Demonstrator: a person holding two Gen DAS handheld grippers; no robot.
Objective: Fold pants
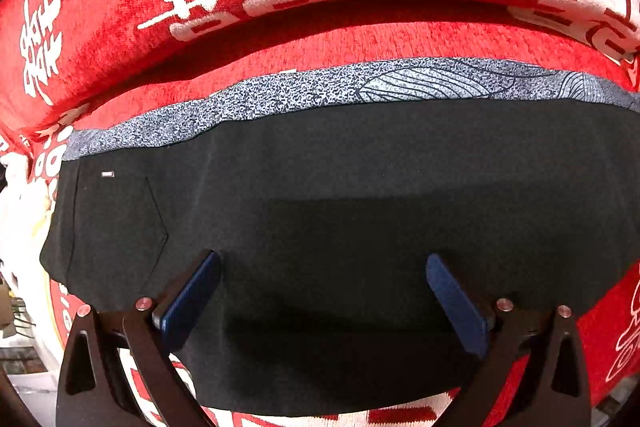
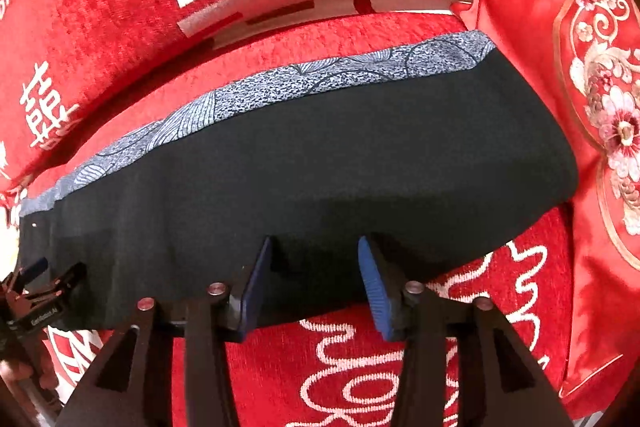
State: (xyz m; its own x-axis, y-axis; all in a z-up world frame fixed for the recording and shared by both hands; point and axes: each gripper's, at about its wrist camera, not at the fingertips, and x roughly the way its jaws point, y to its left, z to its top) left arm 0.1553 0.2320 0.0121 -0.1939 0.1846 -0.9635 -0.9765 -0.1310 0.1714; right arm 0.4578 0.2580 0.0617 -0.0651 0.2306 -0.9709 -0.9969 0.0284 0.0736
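While the black pants (image 1: 340, 195) lie flat on the red sofa (image 1: 400, 39), both grippers, left (image 1: 324, 259) and right (image 2: 316, 243), hover wide apart over the near edge, likely ready to pinch it.

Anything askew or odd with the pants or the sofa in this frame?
Nothing looks damaged. The black pants lie flat on the red sofa cover, but a grey patterned fabric strip shows along their far edge, so the layers are not flush. Both grippers, left and right, are open.
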